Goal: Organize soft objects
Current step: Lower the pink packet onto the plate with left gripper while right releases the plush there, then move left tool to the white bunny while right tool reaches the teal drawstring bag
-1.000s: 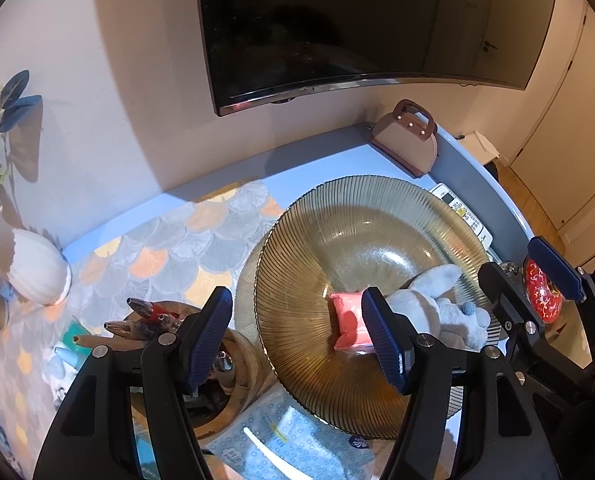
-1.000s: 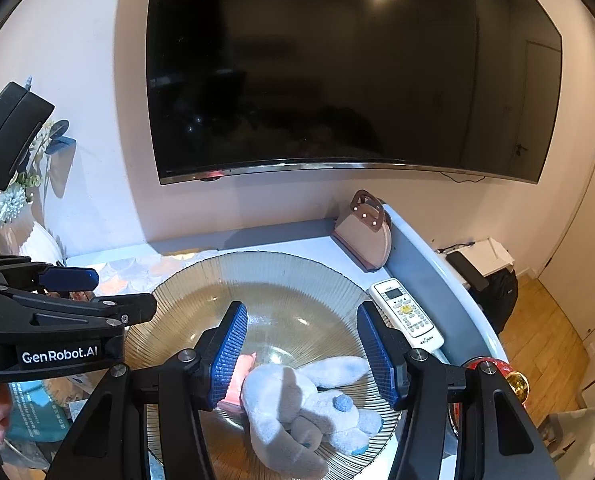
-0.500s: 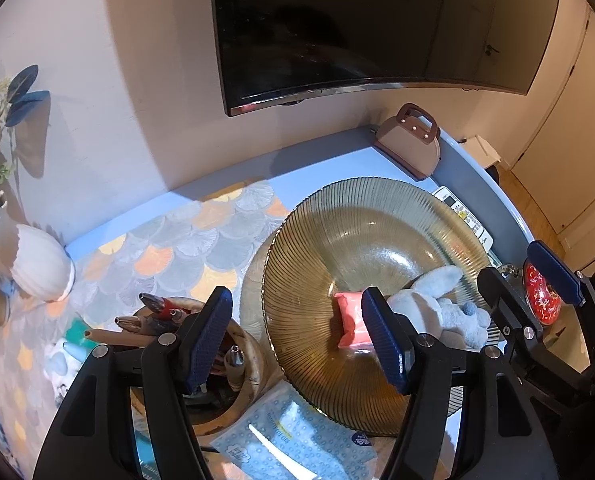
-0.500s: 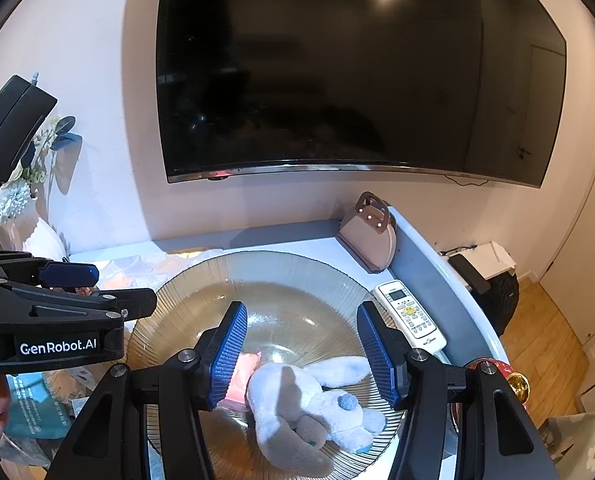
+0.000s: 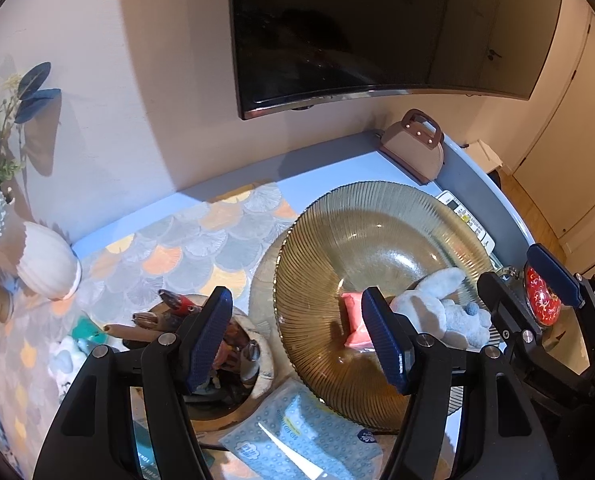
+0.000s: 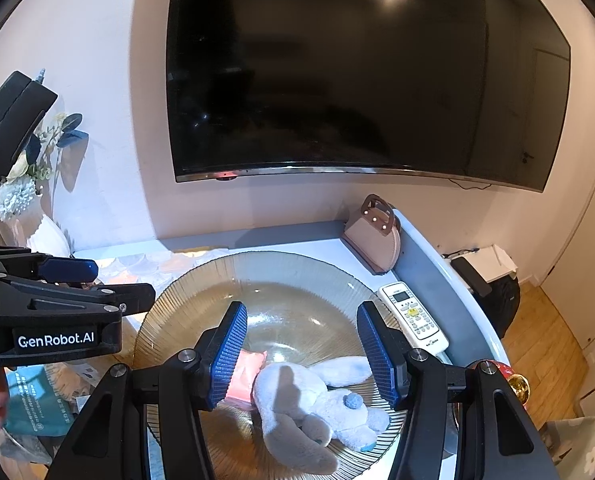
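Nearest in the right wrist view, the right gripper [image 6: 303,354] is seen with its fingers partly open, and nothing is held between them. Just past the fingers, the soft toy dog [image 6: 317,404] is found lying on its side in the big glass bowl [image 6: 201,280]. A small pink pouch [image 6: 245,376] is tucked right beside the toy, touching it, also inside the bowl.

In the left wrist view, the left gripper [image 5: 299,340] is held partly open too, and nothing is caught in it. Below it a blue tissue pack [image 5: 297,436] is seen on the tabletop [image 5: 337,168], by the bowl's near edge. A wooden holder of tools [image 5: 201,344] is placed to the left.

Farther back, a white remote [image 6: 413,318] and a little brown bag [image 6: 377,240] are set near the wall, under a big dark screen [image 6: 357,72].

It looks like two soft things are already put in the bowl, and the next one is being picked. The tissue pack seems a good guess. For that, the left fingers would need to be lowered over the pack and closed gently on it.
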Motion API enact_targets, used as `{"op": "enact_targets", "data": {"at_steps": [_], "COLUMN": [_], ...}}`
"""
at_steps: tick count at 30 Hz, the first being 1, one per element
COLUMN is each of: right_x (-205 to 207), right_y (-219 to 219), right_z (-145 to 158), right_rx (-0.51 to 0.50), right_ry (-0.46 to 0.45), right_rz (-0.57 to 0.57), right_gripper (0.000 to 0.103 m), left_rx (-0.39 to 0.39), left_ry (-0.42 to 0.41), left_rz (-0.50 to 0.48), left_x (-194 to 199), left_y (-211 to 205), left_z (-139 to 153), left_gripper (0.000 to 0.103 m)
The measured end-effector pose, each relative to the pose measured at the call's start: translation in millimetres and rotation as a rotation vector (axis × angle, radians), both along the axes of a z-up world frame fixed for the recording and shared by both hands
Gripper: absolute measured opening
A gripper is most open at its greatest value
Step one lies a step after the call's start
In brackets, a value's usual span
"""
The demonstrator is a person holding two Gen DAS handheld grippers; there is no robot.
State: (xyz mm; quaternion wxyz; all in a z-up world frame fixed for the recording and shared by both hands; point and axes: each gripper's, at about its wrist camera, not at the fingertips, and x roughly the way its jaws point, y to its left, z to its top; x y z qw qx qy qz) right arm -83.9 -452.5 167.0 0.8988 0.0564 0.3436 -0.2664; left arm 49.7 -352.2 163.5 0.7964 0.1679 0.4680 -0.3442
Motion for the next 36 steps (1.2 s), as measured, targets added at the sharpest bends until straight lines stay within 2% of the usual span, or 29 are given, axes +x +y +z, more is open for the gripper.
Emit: {"op": "enact_targets", "data": {"at_steps": [7, 11, 14, 18, 19, 20, 21, 24, 26, 29, 33, 36], "right_x": [5.9, 7.0, 8.1, 14.8, 17.3, 19.6, 22.4, 33.0, 38.3, 47.2, 51.1, 48.8], "right_y": [8.8, 17.7, 31.5, 62.9, 72.2, 80.0, 88.6, 124.4, 150.3, 197.6, 257.7, 287.0], "right_z": [2.6, 10.4, 21.8, 38.4, 41.7, 44.3, 46.5, 48.3, 44.7, 28.1, -11.5, -42.7], "right_rx": [-0.007, 0.000, 0.009, -0.015, -0.021, -0.019, -0.012, 0.039, 0.059, 0.059, 0.087, 0.063], "right_ry": [0.003, -0.029, -0.086, -0.156, -0.166, -0.174, -0.181, -0.194, -0.188, -0.131, 0.010, 0.122], "right_rz": [0.027, 0.069, 0.141, 0.275, 0.311, 0.344, 0.381, 0.536, 0.635, 0.809, 1.028, 1.096], "right_gripper": [0.056, 0.056, 0.057, 0.059, 0.059, 0.060, 0.063, 0.082, 0.083, 0.084, 0.084, 0.084], "left_rx": [-0.076, -0.186, -0.177, -0.205, -0.208, -0.205, -0.204, -0.190, -0.181, -0.167, -0.137, -0.139], "left_ry": [-0.009, 0.009, -0.052, -0.076, -0.089, -0.106, -0.117, -0.102, -0.052, 0.030, 0.096, 0.135], "left_rz": [0.035, 0.087, 0.176, 0.315, 0.357, 0.408, 0.447, 0.577, 0.645, 0.695, 0.706, 0.705], "left_x": [9.9, 20.5, 25.0, 30.9, 32.2, 34.4, 36.2, 47.2, 55.4, 56.5, 51.5, 54.5], "left_y": [33.6, 86.6, 128.4, 201.2, 219.3, 240.8, 255.4, 297.3, 319.1, 335.4, 346.0, 344.7], "left_z": [16.3, 32.2, 40.4, 47.1, 48.1, 47.4, 45.6, 30.1, 11.2, -18.7, -57.9, -80.4], "left_gripper": [0.065, 0.066, 0.066, 0.066, 0.069, 0.078, 0.081, 0.082, 0.082, 0.082, 0.082, 0.082]}}
